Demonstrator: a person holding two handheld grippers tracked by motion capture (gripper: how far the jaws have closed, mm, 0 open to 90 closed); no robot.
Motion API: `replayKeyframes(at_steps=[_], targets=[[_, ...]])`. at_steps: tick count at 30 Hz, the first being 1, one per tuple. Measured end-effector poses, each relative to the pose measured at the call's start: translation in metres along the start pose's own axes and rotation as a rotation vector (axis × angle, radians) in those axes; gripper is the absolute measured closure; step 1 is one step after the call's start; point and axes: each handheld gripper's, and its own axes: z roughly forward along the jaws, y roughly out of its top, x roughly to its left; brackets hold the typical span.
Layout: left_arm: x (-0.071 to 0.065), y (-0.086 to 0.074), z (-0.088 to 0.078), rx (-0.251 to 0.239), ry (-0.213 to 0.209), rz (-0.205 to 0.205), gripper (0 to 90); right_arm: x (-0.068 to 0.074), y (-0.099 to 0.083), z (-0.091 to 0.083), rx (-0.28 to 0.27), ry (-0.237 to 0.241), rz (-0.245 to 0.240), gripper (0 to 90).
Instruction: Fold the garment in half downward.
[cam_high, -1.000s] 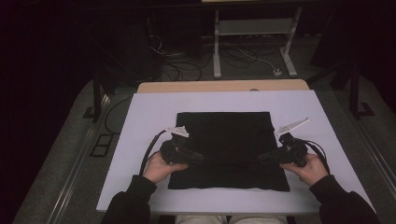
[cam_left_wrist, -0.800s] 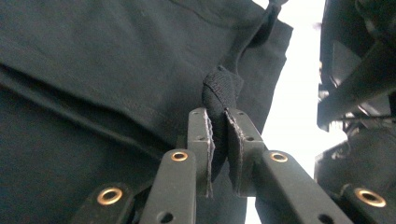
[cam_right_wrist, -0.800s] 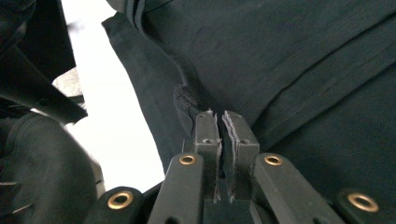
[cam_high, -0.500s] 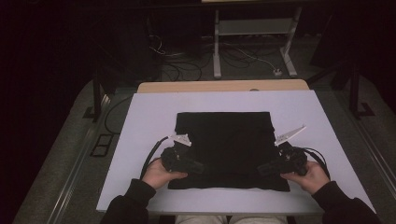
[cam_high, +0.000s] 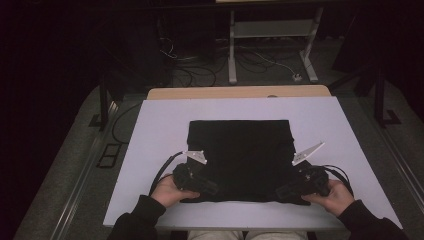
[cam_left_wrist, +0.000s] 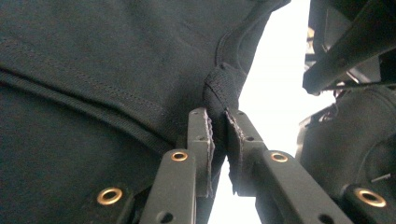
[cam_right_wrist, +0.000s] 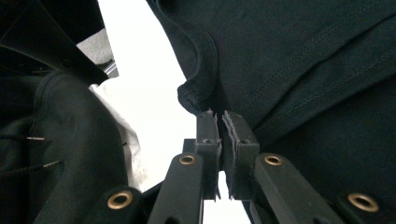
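Observation:
A black folded garment (cam_high: 239, 152) lies flat in the middle of the white table top (cam_high: 160, 125). My left gripper (cam_high: 212, 189) is at its near left corner, shut on the hemmed edge of the garment (cam_left_wrist: 93, 70); the cloth is pinched between the pads (cam_left_wrist: 219, 128). My right gripper (cam_high: 281, 192) is at the near right corner, shut on the garment (cam_right_wrist: 303, 60), with the rolled hem just beyond the gripper (cam_right_wrist: 219, 122). Both hands hold the near edge low by the table's front.
The white top sits on a wooden table whose far edge (cam_high: 240, 92) shows. Beyond it are a metal stand (cam_high: 270, 40) and cables on a dark floor. A person's dark sleeves (cam_high: 137, 220) come in at the bottom.
Both grippers have drawn the garment's near edge toward the person; the right hand moved a little nearer and lower. Both grips stayed shut.

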Motion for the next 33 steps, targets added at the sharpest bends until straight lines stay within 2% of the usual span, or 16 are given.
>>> replayKeyframes(at_steps=[17,23,28,33], targets=[[-0.008,-0.006,0.002,0.048,0.013,0.048,80.8,0.003,-0.007,0.005,0.03,0.005,0.009,83.4],[-0.006,-0.009,0.001,0.059,0.015,0.038,80.5,0.005,-0.008,0.009,0.04,0.007,0.0,83.1],[-0.008,-0.009,0.001,0.066,0.006,0.046,76.8,0.005,-0.009,0.013,0.053,0.019,-0.001,81.6],[-0.014,-0.01,0.001,0.074,-0.008,0.089,66.3,0.008,-0.009,0.012,0.067,0.027,0.001,73.8]])
